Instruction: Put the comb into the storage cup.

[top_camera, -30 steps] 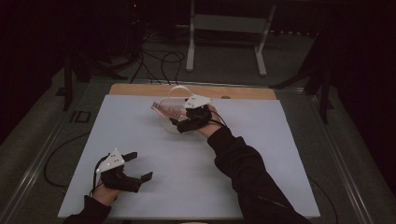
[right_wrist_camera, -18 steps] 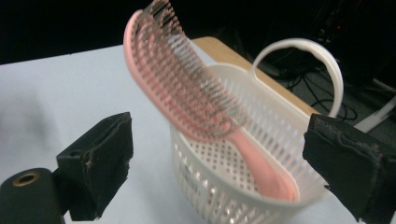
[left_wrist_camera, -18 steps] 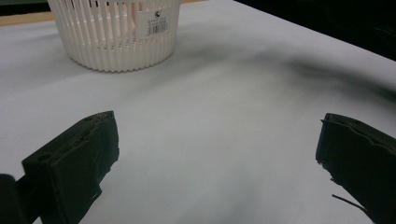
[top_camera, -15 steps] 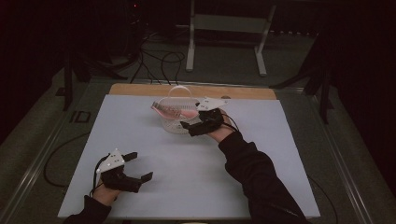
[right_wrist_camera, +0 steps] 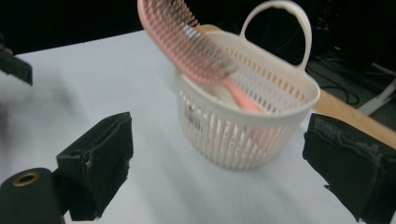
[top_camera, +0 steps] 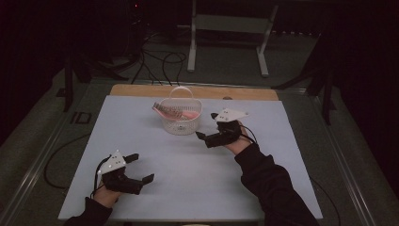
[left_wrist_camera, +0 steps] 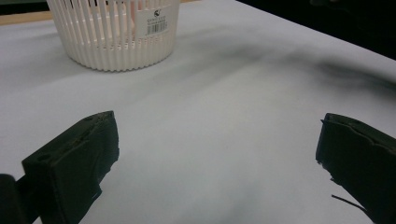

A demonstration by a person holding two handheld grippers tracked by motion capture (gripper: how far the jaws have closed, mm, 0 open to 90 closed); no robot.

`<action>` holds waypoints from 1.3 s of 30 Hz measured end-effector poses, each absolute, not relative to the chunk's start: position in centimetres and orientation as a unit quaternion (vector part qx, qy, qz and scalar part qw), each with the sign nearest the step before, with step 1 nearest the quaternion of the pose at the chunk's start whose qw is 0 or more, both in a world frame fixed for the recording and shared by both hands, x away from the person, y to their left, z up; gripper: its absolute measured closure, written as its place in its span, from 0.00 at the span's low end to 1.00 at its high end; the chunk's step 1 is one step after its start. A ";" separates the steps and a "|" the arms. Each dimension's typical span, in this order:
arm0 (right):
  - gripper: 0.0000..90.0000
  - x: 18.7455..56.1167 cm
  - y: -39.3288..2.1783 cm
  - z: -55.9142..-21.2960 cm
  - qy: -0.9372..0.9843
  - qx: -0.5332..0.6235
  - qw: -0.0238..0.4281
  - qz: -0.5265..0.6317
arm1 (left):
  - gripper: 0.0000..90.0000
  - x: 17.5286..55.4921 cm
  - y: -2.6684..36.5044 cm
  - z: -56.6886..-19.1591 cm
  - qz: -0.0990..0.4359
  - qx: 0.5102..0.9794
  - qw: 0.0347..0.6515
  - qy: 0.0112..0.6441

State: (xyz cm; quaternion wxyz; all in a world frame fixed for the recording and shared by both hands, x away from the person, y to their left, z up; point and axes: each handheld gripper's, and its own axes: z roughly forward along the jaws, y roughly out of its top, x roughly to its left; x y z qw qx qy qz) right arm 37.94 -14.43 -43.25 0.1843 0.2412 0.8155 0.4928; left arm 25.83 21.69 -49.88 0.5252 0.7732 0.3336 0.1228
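Pulling back from the white basket (top_camera: 181,121), the right claw (top_camera: 207,135) now sits just right of it at frame centre, where a second ago it was over the rim; I judge the pink hairbrush (top_camera: 171,113) delivered, its head poking over the basket's left edge. Both claws gape wide and empty, the left claw (top_camera: 139,167) resting low left on the counter (top_camera: 291,155)

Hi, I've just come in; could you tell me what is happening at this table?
A person holds a two-jaw gripper in each hand over a pale grey table top. A pink plastic hairbrush rests tilted in a white slatted plastic basket, its bristled head sticking out over the rim. The right gripper is open beside the basket, holding nothing. The left gripper sits open near the table's front edge.
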 end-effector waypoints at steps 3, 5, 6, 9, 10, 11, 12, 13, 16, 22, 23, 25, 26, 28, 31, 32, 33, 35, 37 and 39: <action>0.09 37.2 -15.2 -43.8 0.817 0.246 0.181 0.488 | 0.00 25.8 21.7 -49.9 0.123 0.774 0.525 0.333; 0.09 37.0 -15.5 -44.1 0.818 0.246 0.179 0.489 | 0.00 25.8 21.7 -49.9 0.123 0.774 0.525 0.333; 0.09 36.5 -16.0 -44.4 0.815 0.258 0.175 0.488 | 0.00 25.9 21.7 -49.9 0.123 0.774 0.524 0.333; 0.09 35.9 -16.8 -45.0 0.814 0.259 0.172 0.490 | 0.00 25.9 21.7 -49.9 0.123 0.775 0.524 0.333; 0.09 35.7 -17.1 -45.2 0.815 0.257 0.169 0.492 | 0.00 25.9 21.7 -49.9 0.123 0.775 0.524 0.332; 0.09 35.5 -17.4 -45.5 0.813 0.262 0.166 0.493 | 0.00 25.9 21.7 -49.9 0.123 0.775 0.524 0.332; 0.10 35.3 -17.7 -45.7 0.812 0.266 0.164 0.492 | 0.00 25.8 21.7 -49.9 0.123 0.775 0.524 0.332; 0.10 35.1 -17.9 -45.9 0.811 0.269 0.159 0.495 | 0.00 25.8 21.7 -49.9 0.123 0.775 0.524 0.332; 0.09 34.6 -18.8 -46.4 0.811 0.273 0.159 0.493 | 0.00 25.8 21.7 -49.9 0.123 0.775 0.524 0.332; 0.10 33.5 -20.2 -47.4 0.811 0.283 0.150 0.490 | 0.00 25.8 21.7 -49.9 0.121 0.775 0.524 0.332; 0.10 33.5 -20.2 -47.4 0.811 0.283 0.150 0.490 | 0.00 25.8 21.7 -49.9 0.121 0.775 0.524 0.332; 0.10 32.9 -20.9 -47.9 0.811 0.288 0.151 0.485 | 0.00 25.8 21.7 -49.9 0.122 0.775 0.524 0.332; 0.10 32.7 -21.2 -48.1 0.810 0.290 0.149 0.487 | 0.00 25.8 21.7 -49.9 0.122 0.775 0.524 0.332; 0.10 32.3 -21.6 -48.4 0.809 0.293 0.148 0.488 | 0.00 25.8 21.7 -49.9 0.122 0.775 0.524 0.332; 0.10 31.9 -22.0 -48.6 0.808 0.295 0.149 0.489 | 0.00 25.9 21.6 -49.9 0.121 0.775 0.525 0.331; 0.10 31.6 -22.4 -48.7 0.807 0.294 0.149 0.491 | 0.00 25.8 21.6 -49.9 0.121 0.775 0.525 0.331; 0.10 31.5 -22.6 -48.7 0.806 0.295 0.149 0.490 | 0.00 25.8 21.6 -49.9 0.121 0.775 0.525 0.331; 0.10 31.3 -22.8 -48.7 0.806 0.296 0.149 0.490 | 0.00 25.8 21.7 -49.9 0.121 0.775 0.524 0.331; 0.10 30.8 -23.3 -48.8 0.804 0.297 0.149 0.494 | 0.00 25.8 21.7 -49.9 0.121 0.775 0.525 0.331; 0.10 30.4 -23.6 -49.0 0.804 0.297 0.152 0.492 | 0.00 25.8 21.7 -49.9 0.121 0.775 0.525 0.330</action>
